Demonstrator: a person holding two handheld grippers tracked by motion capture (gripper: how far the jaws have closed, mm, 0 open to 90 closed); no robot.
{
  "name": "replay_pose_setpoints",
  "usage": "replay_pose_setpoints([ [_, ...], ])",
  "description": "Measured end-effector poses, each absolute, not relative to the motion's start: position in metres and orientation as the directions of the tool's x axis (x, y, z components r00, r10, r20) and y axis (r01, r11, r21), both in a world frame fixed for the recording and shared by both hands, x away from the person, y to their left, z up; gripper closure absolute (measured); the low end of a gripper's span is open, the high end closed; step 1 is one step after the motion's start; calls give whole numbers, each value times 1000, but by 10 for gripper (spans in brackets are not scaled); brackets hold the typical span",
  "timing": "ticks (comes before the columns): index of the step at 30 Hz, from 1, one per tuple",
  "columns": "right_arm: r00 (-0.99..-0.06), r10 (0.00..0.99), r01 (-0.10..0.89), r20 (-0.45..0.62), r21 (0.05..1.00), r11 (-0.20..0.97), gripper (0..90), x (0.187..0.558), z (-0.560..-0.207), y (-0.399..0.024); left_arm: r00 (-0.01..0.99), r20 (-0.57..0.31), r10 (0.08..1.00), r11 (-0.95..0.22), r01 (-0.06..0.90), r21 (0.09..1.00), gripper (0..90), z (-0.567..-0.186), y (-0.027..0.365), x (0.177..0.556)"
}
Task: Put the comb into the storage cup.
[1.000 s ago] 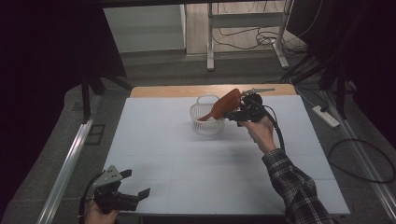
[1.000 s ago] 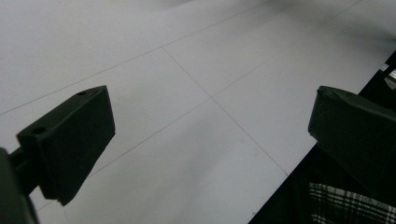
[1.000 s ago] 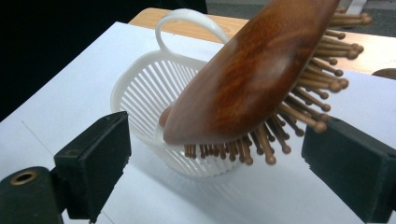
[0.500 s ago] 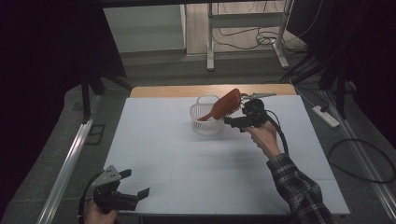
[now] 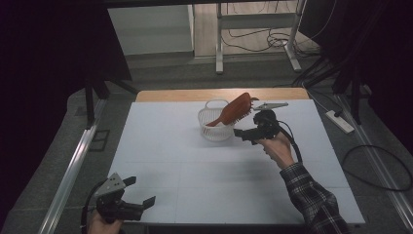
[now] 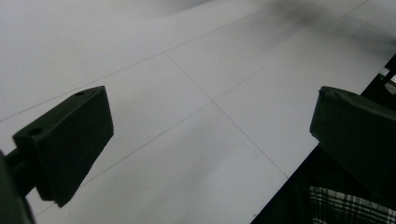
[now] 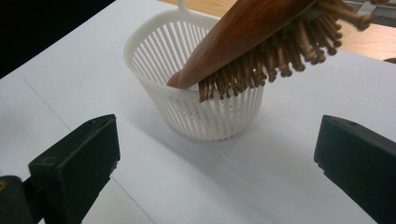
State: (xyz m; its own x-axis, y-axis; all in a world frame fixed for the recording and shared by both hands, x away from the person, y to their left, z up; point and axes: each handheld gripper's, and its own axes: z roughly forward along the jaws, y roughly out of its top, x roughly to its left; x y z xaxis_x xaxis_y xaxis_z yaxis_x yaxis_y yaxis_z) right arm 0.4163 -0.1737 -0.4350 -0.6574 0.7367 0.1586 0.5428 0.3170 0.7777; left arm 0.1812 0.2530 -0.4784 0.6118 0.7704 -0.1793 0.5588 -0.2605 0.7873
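Right gripper: jaws spread wide, nothing between the pads. The jaws have just been opening, and they touch neither the brush nor the basket. In the right gripper view the two black jaws stand far apart at the lower corners, with bare white table surface between them. In the high view the gripper sits just to the right of the basket, pointing at it, held by the person's right hand; a plaid sleeve runs back toward the lower right.

Wooden hairbrush: lies free of the gripper, handle end down inside the white slatted basket, its back leaning on the basket's rim. The bristled head sticks out over the rim, up and to the right, bristles facing down. The right gripper view shows the same: handle tip inside the basket wall, bristles overhanging the near rim. The basket stands upright on the white table, toward the far middle.

Left gripper: at the near left edge of the table, well apart from the basket. Jaws wide apart and empty; the left gripper view shows only white table between them.

A grey metal clip-like thing lies on the table beyond the right gripper; its kind cannot be told.
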Motion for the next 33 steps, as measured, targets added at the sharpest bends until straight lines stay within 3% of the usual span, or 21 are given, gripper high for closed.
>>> replay_pose_setpoints([
  [33,-699,707,519,109,757,397,0,384,-430,-180,609,-189,770,-259,569,781,0,-480,253,182],
])
